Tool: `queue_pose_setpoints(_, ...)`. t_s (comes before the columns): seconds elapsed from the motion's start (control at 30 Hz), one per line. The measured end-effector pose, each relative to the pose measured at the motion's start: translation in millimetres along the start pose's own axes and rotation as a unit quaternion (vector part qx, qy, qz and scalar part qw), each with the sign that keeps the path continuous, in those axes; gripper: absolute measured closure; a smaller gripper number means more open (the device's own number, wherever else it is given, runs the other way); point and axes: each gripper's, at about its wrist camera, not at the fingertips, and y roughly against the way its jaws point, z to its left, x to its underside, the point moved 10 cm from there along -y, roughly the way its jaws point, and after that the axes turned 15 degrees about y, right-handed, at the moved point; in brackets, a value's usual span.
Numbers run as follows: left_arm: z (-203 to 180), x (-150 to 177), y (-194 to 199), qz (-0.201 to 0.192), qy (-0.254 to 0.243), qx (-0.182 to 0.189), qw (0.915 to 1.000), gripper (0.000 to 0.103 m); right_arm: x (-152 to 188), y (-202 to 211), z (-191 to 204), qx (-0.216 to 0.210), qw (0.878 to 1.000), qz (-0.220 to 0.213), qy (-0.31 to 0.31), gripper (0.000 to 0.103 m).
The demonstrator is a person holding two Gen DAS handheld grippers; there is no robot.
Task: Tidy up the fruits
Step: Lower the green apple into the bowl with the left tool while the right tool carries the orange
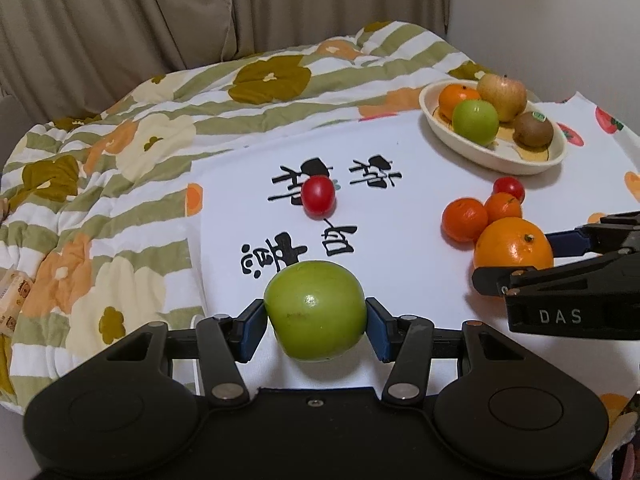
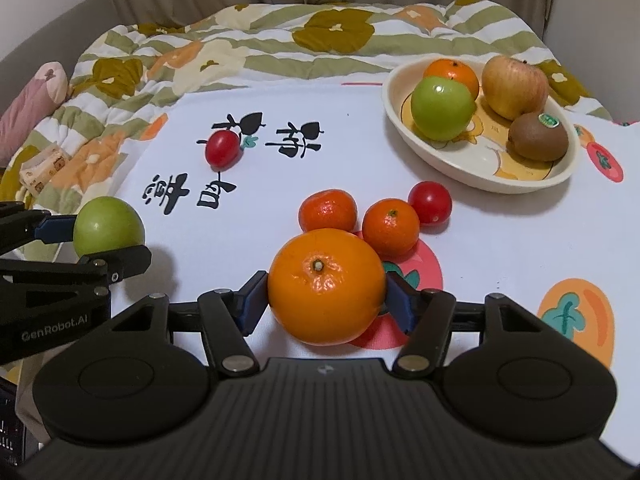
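The left gripper [image 1: 316, 322] is closed on a green apple [image 1: 316, 310], its blue pads [image 1: 254, 330] pressing the fruit's widest flanks so the round skin cannot slip out forward. The right gripper [image 2: 326, 300] likewise clamps a large orange [image 2: 326, 286] at its equator, stem up. Whether either fruit rests on the cloth [image 2: 280, 208] or is already raised, I cannot tell. Just past the right fingers lie two small tangerines [image 2: 328, 210] and a cherry tomato [image 2: 430, 203], bunched together and touching the orange or nearly so; a clean lift straight up would likely avoid rolling them. Ahead of the left fingers, well apart, sits a second tomato [image 1: 318, 196] on the printed characters. Farther ahead and right of both grippers is the bowl [image 2: 400, 128], already holding an apple, a green fruit, an orange and a kiwi, presumably where both held fruits belong, with little free room left.
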Motion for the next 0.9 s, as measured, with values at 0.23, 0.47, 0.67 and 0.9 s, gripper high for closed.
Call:
queue_pose_setpoints(0.23,-13,-13,25,-0.017,0.024,-0.002,0.9996,0.046,-9,26,-14,-0.014,1.000,-0.018,0.007,0.026)
queue_pose_setpoints(0.47,-46,-33,50,-0.035,0.054,-0.007,0.9979,0.046,-23,52,-53,-0.021,0.999,-0.038,0.025,0.026)
queue_pose_setpoints(0.67,-85,-52,56,-0.047,0.071,-0.001,0.9964,0.046,-31,63,-100,-0.019,0.998,-0.050,0.027,0.026)
queue_pose_setpoints(0.9,-132,-71,41,-0.051,0.075,0.004,0.9959,0.046,-36,60,-155,-0.019,0.998,-0.055,0.037,0.026)
